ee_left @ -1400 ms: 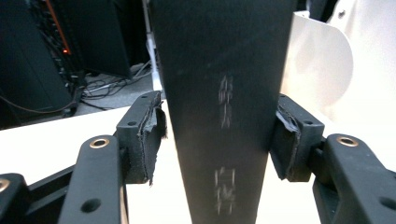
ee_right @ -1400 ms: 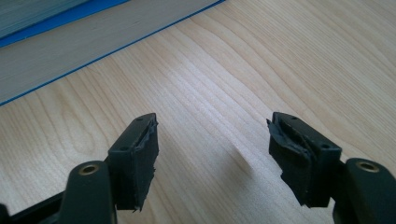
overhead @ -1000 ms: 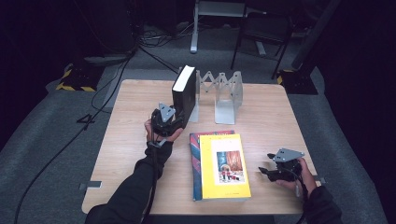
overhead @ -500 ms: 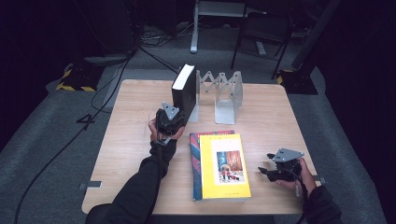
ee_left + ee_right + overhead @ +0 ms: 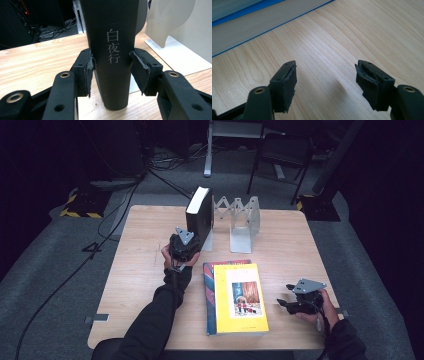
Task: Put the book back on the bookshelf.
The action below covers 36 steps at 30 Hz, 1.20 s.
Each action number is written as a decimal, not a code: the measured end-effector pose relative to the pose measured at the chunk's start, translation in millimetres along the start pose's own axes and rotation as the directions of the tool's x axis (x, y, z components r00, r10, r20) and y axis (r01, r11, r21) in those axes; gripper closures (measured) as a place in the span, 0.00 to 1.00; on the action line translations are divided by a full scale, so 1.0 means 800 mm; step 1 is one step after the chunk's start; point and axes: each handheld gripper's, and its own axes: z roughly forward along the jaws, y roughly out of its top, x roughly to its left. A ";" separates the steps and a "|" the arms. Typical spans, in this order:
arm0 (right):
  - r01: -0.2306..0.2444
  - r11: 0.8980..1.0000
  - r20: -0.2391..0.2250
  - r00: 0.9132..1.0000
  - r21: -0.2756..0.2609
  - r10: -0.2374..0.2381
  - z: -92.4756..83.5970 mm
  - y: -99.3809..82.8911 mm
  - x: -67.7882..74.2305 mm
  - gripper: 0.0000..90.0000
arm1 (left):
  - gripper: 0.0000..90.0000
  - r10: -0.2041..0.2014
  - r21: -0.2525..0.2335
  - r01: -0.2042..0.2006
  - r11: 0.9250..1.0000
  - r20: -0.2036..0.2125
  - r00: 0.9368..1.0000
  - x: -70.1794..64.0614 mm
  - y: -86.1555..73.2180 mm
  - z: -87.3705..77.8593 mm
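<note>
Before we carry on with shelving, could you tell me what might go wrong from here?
1. The left gripper pinches only the spine of the upright black book, low down; it could tip or slip.
2. The white bookend rack stands close beside it and might get shoved.
3. The right gripper is open on the table, idle.

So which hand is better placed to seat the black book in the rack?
Left: the left gripper has its pads pressed on the black book; the right gripper sits open near the yellow book.

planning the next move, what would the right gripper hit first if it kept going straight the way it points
Most likely the page edge of the yellow book lying flat ahead of the right gripper. Only bare table lies between, and its open jaws hold nothing.
</note>
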 end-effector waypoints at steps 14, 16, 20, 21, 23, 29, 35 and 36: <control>-0.012 0.999 -0.006 1.000 -0.037 0.012 -0.010 0.005 0.000 0.37 | 0.45 0.115 0.055 -0.121 0.991 0.103 0.988 0.009 -0.013 -0.035; -0.016 0.999 -0.009 1.000 -0.045 0.015 -0.012 0.007 0.002 0.37 | 0.44 0.136 0.064 -0.145 0.987 0.130 0.982 0.011 -0.017 -0.043; -0.022 0.997 -0.022 1.000 -0.070 0.020 -0.018 0.012 0.005 0.37 | 0.41 0.167 0.102 -0.193 0.976 0.224 0.960 0.016 -0.033 -0.061; -0.022 0.997 -0.022 1.000 -0.070 0.020 -0.018 0.012 0.005 0.37 | 0.40 0.167 0.102 -0.193 0.976 0.224 0.960 0.016 -0.033 -0.061; -0.033 0.995 -0.031 0.999 -0.090 0.030 -0.021 0.016 0.007 0.37 | 0.40 0.187 0.120 -0.226 0.967 0.276 0.943 0.016 -0.044 -0.071; -0.055 0.988 -0.074 0.996 -0.143 0.044 -0.035 0.028 0.020 0.36 | 0.35 0.256 0.147 -0.338 0.929 0.403 0.879 0.008 -0.075 -0.095; -0.047 0.986 -0.100 0.995 -0.162 0.031 -0.038 0.038 0.033 0.35 | 0.30 0.262 0.173 -0.386 0.906 0.486 0.834 0.000 -0.094 -0.111; -0.046 0.985 -0.105 0.994 -0.164 0.029 -0.039 0.040 0.036 0.34 | 0.29 0.265 0.176 -0.394 0.902 0.495 0.828 -0.001 -0.096 -0.113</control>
